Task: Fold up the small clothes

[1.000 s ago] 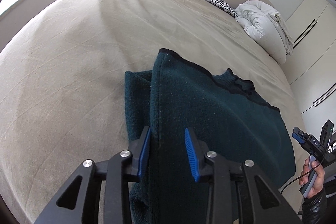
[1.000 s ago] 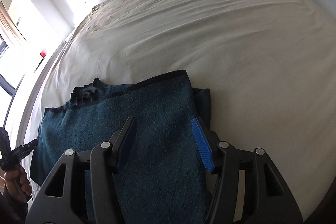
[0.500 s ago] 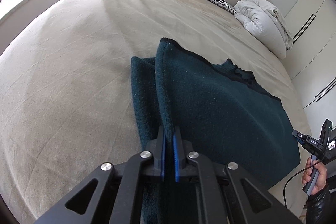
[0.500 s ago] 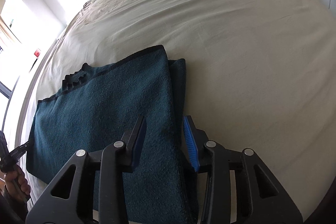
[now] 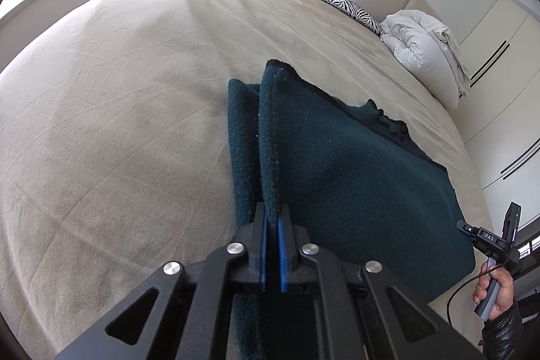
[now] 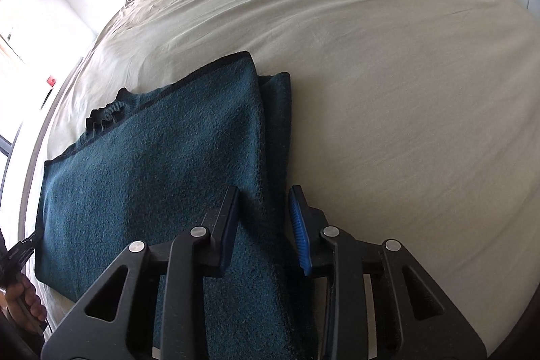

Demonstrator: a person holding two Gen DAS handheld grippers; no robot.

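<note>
While a dark teal fleece garment with black trim (image 5: 354,177) lies partly folded on the beige bed (image 5: 118,123), near its foot and well apart from the zebra-print pillow (image 5: 344,4) at the headboard, the left hand-held gripper (image 5: 272,245) is clenched on a raised ridge of the cloth at one side edge. At the opposite side edge, the right hand-held gripper (image 6: 263,231) has just been closing; its jaws straddle the doubled edge with a gap on either side, the pads not yet pressing. Judging by the layers, the garment is already doubled over, with a narrower strip showing beneath each side edge. At least one more fold appears to remain.
</note>
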